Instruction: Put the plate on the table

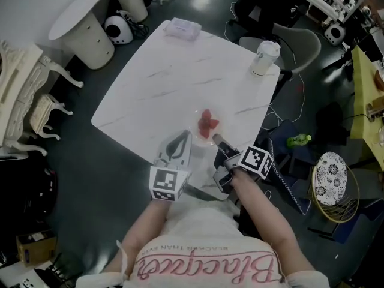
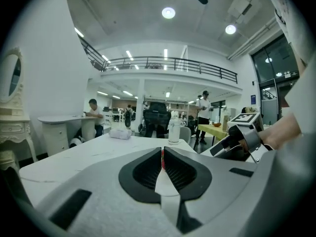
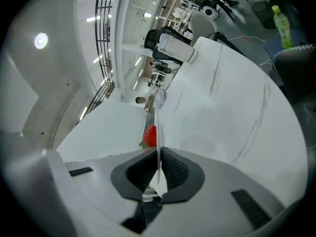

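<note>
Plate (image 1: 198,117): clear, round, face up, roughly level at the marble table's (image 1: 180,71) near edge, carrying strawberries (image 1: 208,123).
Left gripper (image 1: 182,138): pinching the near rim.
Right gripper (image 1: 218,140): pinching the rim alongside.

The middle and left of the white marbled table (image 1: 174,77) are found bare, and broad free passage is offered there from near edge to far side. Obstruction is noted at three places: a lidded cup (image 1: 264,57) at the far right corner, a tissue pack (image 1: 183,29) at the far corner, and the clear plate (image 1: 201,114) of strawberries (image 1: 208,123) by the near edge, clamped at its rim by the left gripper (image 1: 185,134) and right gripper (image 1: 216,139). Approach from the far right is narrowed by a grey chair (image 1: 300,41) set close beside the cup.
</note>
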